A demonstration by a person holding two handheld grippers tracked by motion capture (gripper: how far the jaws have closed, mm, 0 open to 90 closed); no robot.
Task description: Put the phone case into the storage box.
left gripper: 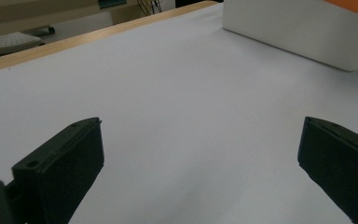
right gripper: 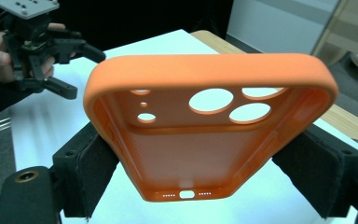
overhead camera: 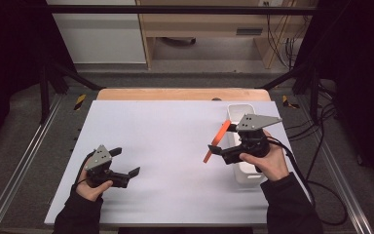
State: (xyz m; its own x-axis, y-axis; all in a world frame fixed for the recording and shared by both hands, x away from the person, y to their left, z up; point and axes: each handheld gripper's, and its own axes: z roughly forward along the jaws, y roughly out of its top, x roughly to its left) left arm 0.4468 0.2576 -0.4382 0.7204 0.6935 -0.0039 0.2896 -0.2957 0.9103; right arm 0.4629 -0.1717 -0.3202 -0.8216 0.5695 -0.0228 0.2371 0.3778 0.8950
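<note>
Above white bench (overhead camera: pixel 175 146), right gripper (overhead camera: pixel 213 148) pinching orange phone case (overhead camera: pixel 217 141) by edges, risking slipping; left gripper (overhead camera: pixel 126 163) gaping wide, empty.

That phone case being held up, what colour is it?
The phone case is plain orange, inside and out. The right gripper view shows it best, clamped in the right tool.

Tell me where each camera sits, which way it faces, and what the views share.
High view: above the person's side, facing forward and down on the table; both hands, left gripper, right gripper.
Left gripper view: between open fingers, toward the white bin.
Right gripper view: on the orange phone case it clamps.
Shared: case, bin.
</note>
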